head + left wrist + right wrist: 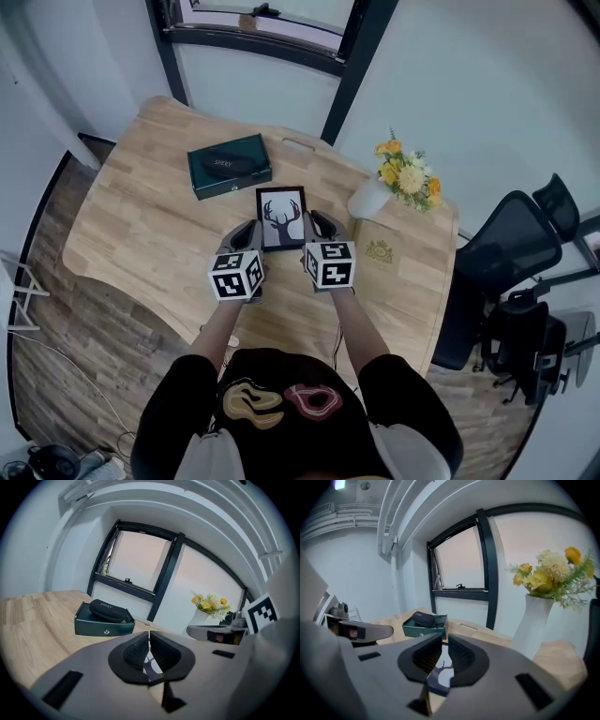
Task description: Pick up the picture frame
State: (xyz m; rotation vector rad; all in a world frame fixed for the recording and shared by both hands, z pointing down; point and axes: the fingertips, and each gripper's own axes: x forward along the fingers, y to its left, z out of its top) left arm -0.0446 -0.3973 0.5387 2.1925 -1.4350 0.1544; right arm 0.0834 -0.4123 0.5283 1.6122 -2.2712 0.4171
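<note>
The picture frame (pixel 281 217), black with a deer silhouette on white, lies flat in the middle of the wooden table (pixel 141 225). My left gripper (pixel 248 229) hovers at the frame's near left corner, its jaws shut with nothing between them. My right gripper (pixel 317 222) is at the near right corner, its jaws a narrow gap apart and holding nothing. In the left gripper view the gripper (pixel 149 635) shows a sliver of the frame (pixel 151 665) below its jaws. In the right gripper view the frame (pixel 439 674) lies under the gripper (pixel 444 641).
A dark green box with a black glasses case (pixel 229 165) sits just beyond the frame to the left. A white vase of yellow flowers (pixel 370 197) stands to the right, with a brown embossed box (pixel 380 253) near it. An office chair (pixel 511 244) stands off the table's right.
</note>
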